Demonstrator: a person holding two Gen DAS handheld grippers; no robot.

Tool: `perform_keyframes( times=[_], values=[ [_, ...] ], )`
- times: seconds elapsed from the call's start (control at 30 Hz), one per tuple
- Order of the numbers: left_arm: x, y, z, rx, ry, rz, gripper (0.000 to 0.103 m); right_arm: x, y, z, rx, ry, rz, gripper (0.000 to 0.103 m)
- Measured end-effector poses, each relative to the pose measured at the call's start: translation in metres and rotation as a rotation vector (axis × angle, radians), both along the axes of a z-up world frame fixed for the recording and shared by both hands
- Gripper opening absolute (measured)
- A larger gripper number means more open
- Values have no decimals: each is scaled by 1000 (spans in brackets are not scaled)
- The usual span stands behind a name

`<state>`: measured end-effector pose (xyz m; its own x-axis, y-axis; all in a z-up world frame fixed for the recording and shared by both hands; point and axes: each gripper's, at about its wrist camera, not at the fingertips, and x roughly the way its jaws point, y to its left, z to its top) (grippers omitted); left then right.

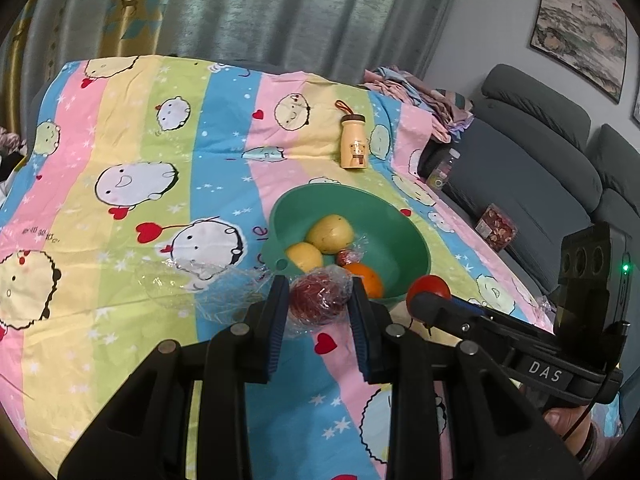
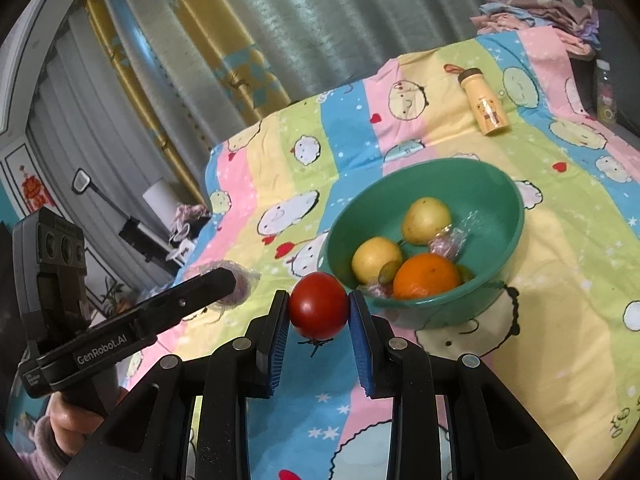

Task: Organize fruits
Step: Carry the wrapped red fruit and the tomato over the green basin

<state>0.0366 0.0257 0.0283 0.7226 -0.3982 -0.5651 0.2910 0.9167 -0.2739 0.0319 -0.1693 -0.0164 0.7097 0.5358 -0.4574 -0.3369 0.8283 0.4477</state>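
Cartoon-print sheet (image 1: pixel 160 152) covers the surface. Green bowl (image 2: pixel 500 200) holds pears and an orange (image 2: pixel 426 276). Right hand-held gripper (image 2: pixel 319 312) grasps a tomato (image 2: pixel 319 306) just beside the bowl's rim; left hand-held gripper (image 1: pixel 319 300) grasps a plastic-wrapped red fruit (image 1: pixel 318 298) near it. Lift each clear of the rim before letting go.

A grey-green curtain (image 1: pixel 256 12) hangs behind the surface, with a yellow patterned curtain (image 1: pixel 120 4) beside it. On the right stands a grey sofa (image 1: pixel 540 148) against a pale grey wall (image 1: pixel 496 12), where a framed landscape painting (image 1: pixel 580 28) hangs. A heap of folded clothes (image 1: pixel 416 92) lies near the sofa.
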Motion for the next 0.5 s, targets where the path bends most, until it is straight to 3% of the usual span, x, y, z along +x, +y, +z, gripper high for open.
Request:
perform_keyframes(
  times=[0.5],
  values=[
    [20,-37,6,51,-11,-59,29,12,-24,3,14,-22,-30,32]
  ],
)
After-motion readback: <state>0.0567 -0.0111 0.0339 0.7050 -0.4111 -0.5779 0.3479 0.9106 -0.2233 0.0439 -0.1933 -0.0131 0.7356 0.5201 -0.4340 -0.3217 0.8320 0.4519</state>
